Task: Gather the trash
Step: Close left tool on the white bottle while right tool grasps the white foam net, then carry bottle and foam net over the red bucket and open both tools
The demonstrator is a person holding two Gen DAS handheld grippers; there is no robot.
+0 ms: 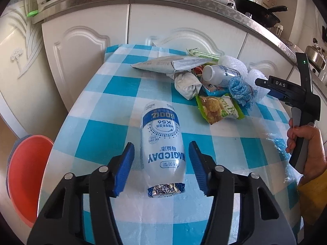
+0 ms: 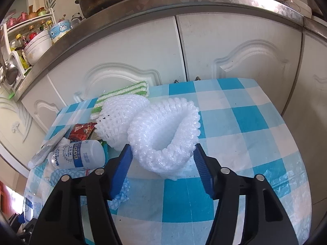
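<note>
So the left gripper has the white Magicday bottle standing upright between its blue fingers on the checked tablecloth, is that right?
Not quite. In the left wrist view the white plastic Magicday bottle lies on its side between the blue fingers of the left gripper, foil-sealed end toward the camera, on the blue-and-white checked tablecloth.

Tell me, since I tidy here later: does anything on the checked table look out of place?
Yes: litter. A MAGICDAY bottle lies on its side, and another bottle lies tipped in a heap of wrappers with a green snack packet and white foam nets.

A white bottle (image 1: 162,149) lies on its side at lower centre, foil end nearest. Foam nets (image 2: 163,138), wrappers (image 1: 219,109) and another bottle (image 1: 221,75) heap upper right.
</note>
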